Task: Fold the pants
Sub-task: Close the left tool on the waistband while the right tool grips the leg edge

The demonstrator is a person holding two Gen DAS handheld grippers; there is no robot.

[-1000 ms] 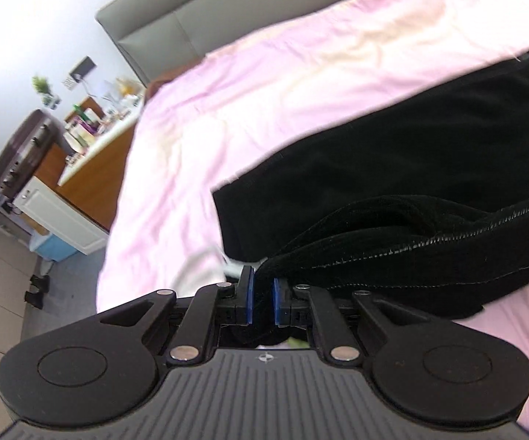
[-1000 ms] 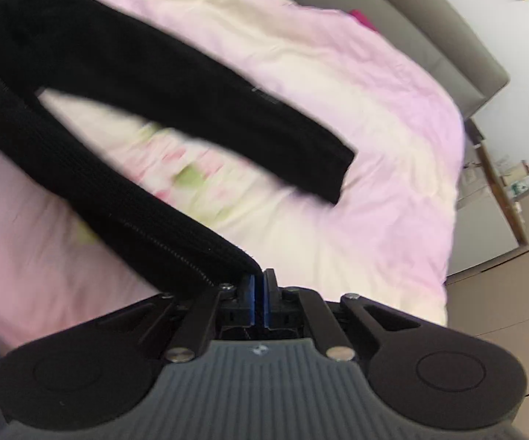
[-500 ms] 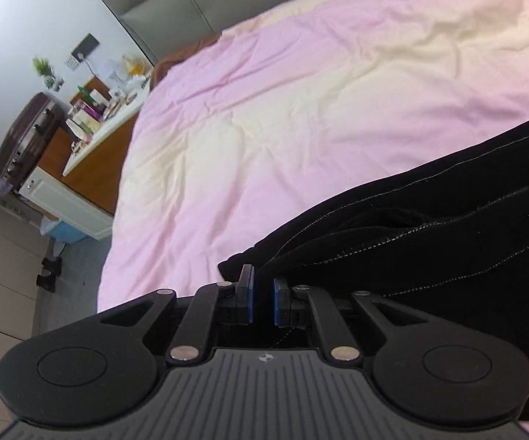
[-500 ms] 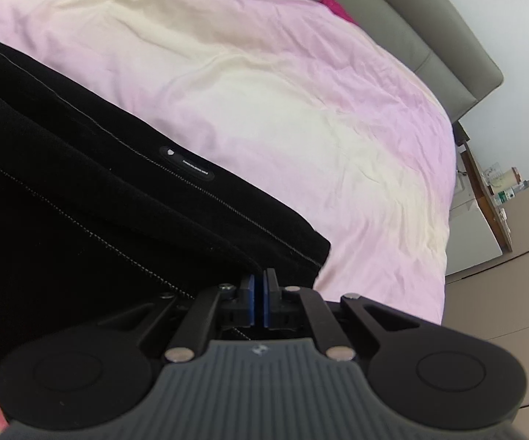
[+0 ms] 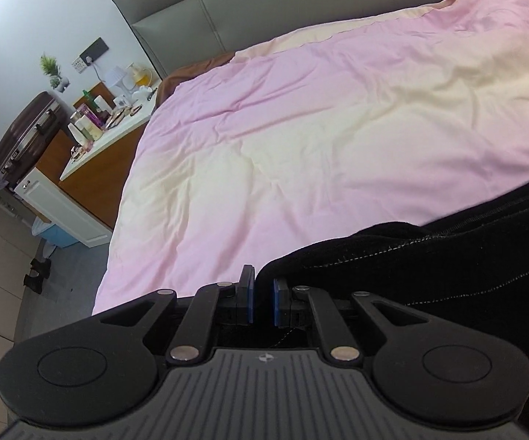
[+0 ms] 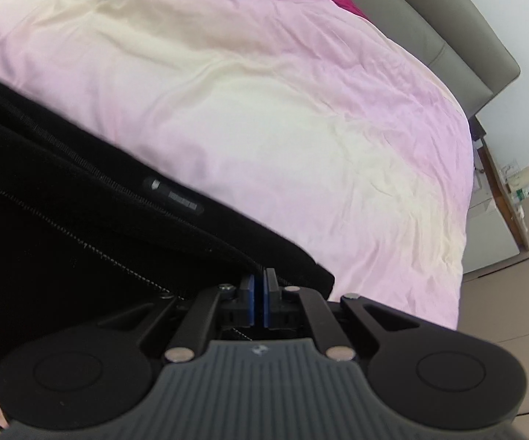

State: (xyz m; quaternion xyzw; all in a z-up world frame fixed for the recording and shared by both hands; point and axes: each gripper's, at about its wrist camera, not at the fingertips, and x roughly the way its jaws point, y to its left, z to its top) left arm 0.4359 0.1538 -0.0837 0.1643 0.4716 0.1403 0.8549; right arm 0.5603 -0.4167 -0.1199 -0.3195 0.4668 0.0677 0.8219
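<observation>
Left wrist view: pink-and-cream bed cover (image 5: 301,139) big, wrinkly, soft; more of it shows than second ago. Black pants (image 5: 447,256) then spread flat across bed with one leg out, now bunched low near both tongs, pale stitch lines showing. Grey headboard (image 5: 264,3) behind. Brown suitcase (image 5: 26,135), messy side table (image 5: 110,124) beside bed. Left gripper (image 5: 263,295) pinching pants edge. Right gripper (image 6: 259,293) pressed tight on pants edge.

We see two alike tools, the left gripper (image 5: 263,299) and right gripper (image 6: 259,299): matte black linkage arms with silver rivets behind blue-padded fingers (image 5: 249,299), round black discs flanking a ribbed grey body with a small emblem.
</observation>
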